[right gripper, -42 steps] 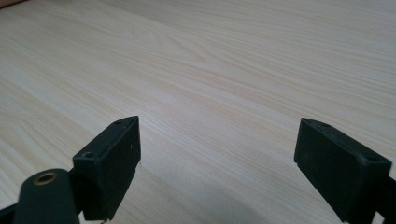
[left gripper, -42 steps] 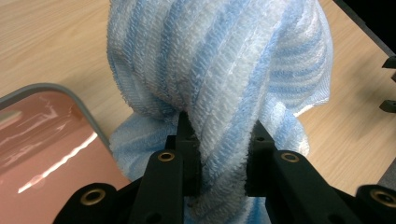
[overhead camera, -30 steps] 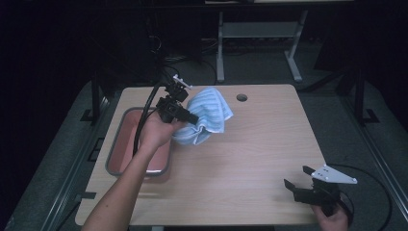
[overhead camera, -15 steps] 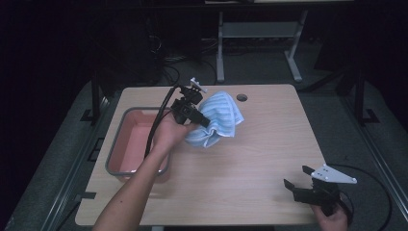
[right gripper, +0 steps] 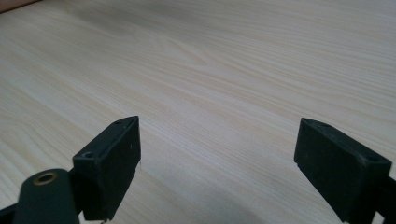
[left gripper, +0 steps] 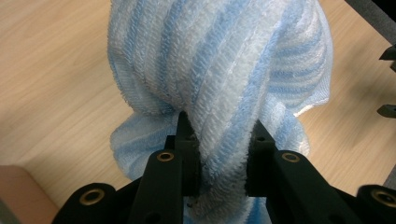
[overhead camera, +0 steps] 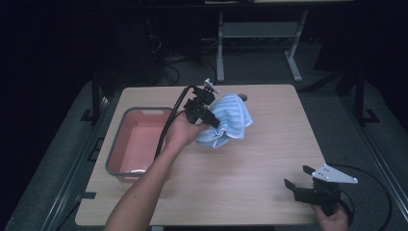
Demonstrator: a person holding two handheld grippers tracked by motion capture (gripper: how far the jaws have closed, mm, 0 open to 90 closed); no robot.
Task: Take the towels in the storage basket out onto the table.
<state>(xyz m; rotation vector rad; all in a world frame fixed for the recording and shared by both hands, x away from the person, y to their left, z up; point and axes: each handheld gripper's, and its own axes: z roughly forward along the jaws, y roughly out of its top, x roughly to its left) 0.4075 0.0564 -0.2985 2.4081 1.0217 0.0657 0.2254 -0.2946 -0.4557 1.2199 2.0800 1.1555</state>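
A blue-and-white striped towel [overhead camera: 228, 120] hangs bunched above the middle of the wooden table [overhead camera: 250, 173]. My left gripper [overhead camera: 211, 121] is shut on it, its black jaws pinching a thick fold of the towel [left gripper: 224, 84]; in the left gripper view [left gripper: 219, 144] the cloth bulges out between and above the pads. My right gripper [overhead camera: 294, 180] rests near the table's front right corner, held by a hand. Its jaws [right gripper: 219, 154] stand wide open over bare wood with nothing between them.
A grey-rimmed tub [overhead camera: 120, 139] with a pinkish inside sits at the table's left side, beside my left forearm. A small round hole [overhead camera: 243, 97] lies near the table's far edge behind the towel. A metal stand [overhead camera: 260, 33] is on the dark floor beyond.
My left gripper has carried the towel to the right and a little nearer, away from the tub. The right gripper has stayed where it was.
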